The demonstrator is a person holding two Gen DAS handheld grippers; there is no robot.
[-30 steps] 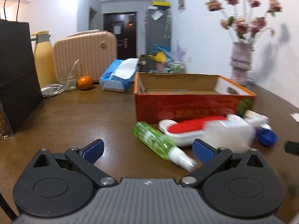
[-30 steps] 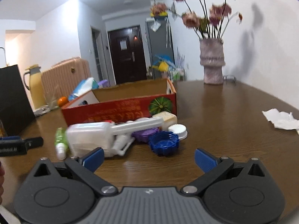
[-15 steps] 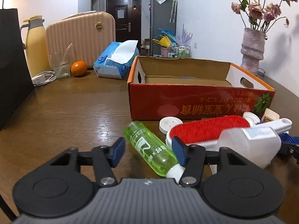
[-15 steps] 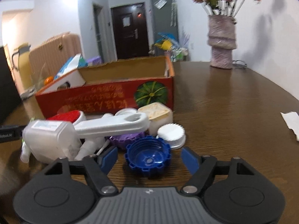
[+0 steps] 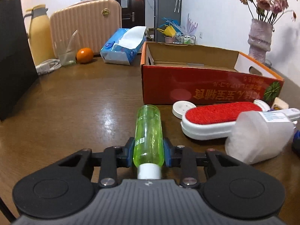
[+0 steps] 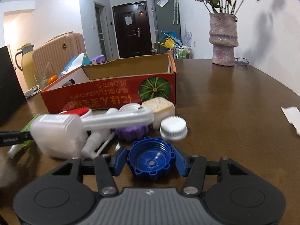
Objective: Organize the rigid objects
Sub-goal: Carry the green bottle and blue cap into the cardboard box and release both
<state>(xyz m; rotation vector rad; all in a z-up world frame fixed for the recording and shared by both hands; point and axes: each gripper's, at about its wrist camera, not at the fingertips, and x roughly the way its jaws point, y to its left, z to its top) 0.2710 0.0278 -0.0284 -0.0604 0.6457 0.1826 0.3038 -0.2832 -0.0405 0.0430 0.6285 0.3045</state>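
- The table (image 5: pixel 75 101) is dark brown wood and carries everything.
- A black bag (image 5: pixel 13 56) stands at its left edge, with a pink suitcase (image 5: pixel 84 31) and a yellow jug (image 5: pixel 40 33) at the far left.
- The red box (image 5: pixel 206 91) lies open-topped at the middle of the table, its inside bare cardboard; the clutter of rigid things lies just before its near wall.
- A vase (image 6: pixel 223 41) of flowers stands well apart at the far right; a tissue pack (image 5: pixel 123 46), an orange (image 5: pixel 85 55) and a clear cup (image 5: pixel 66 54) sit beyond the box on the left.
- A white jug-shaped bottle (image 6: pixel 56 133) lies on its side between the two grippers, its long handle reaching over a purple cap (image 6: pixel 131 132).
- A red-topped brush (image 5: pixel 219 120) lies between the bottle and the box, touching a white disc (image 5: pixel 182 108).
- The left gripper (image 5: pixel 149 151) has just been closing, and its blue pads now press both sides of the green bottle (image 5: pixel 149 131), near its white cap; the bottle points away toward the box and looks to lie low over the table.
- The right gripper (image 6: pixel 151 160) has also just been closing; the blue cap (image 6: pixel 150 160) lies mouth up between its pads, the left pad touching it or nearly so, a slim gap showing at the right.
- A white ribbed cap (image 6: pixel 173 129) and a cream tub (image 6: pixel 159 110) stand just beyond the blue cap, close before the box.
- A white paper scrap (image 6: pixel 292 118) lies far right.
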